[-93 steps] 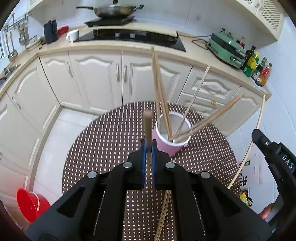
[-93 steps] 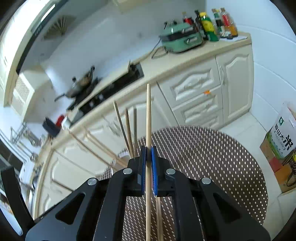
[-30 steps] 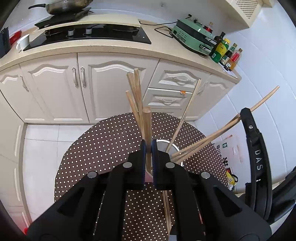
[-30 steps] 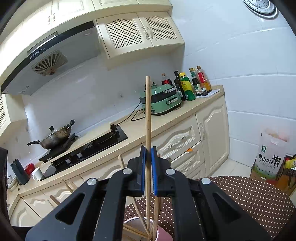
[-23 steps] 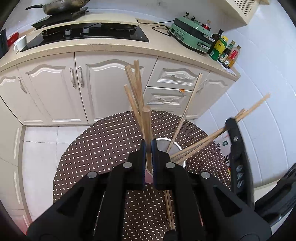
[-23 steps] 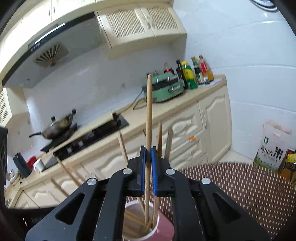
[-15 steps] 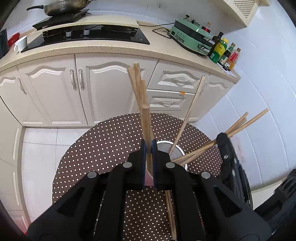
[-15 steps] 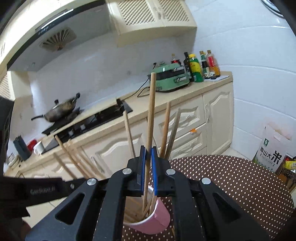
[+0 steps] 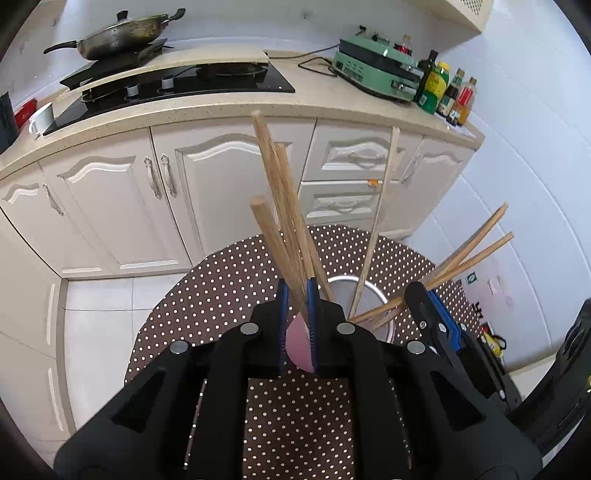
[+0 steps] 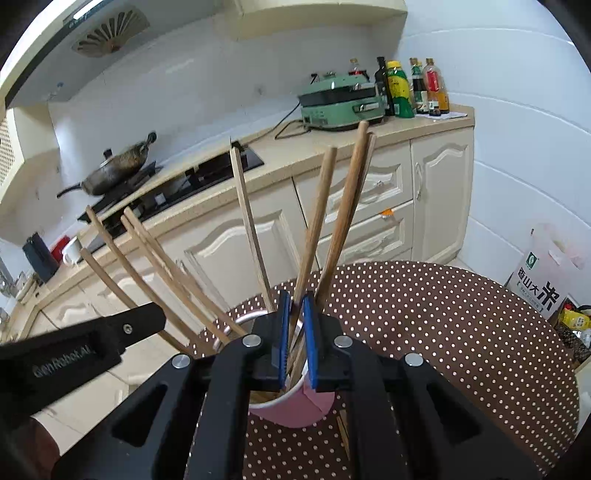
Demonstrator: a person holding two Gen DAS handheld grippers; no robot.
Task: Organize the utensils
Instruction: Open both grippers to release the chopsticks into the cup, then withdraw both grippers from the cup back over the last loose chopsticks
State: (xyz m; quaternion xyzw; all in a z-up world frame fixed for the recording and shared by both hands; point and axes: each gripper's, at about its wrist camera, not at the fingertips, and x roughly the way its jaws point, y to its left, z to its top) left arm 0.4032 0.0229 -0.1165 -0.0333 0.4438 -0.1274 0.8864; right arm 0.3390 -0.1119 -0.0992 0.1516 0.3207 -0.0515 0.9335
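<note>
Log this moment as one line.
task: organize utensils | left tongs: opening, chopstick between pads | right tongs: opening, chopstick between pads | both chopsticks in pink cup

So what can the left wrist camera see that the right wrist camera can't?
Only the left wrist view shows the right gripper from the side and the white floor tiles beside the table. Only the right wrist view shows the range hood and the rice bag. Both show the pink cup of chopsticks, the wok, the green appliance and the bottles.
</note>
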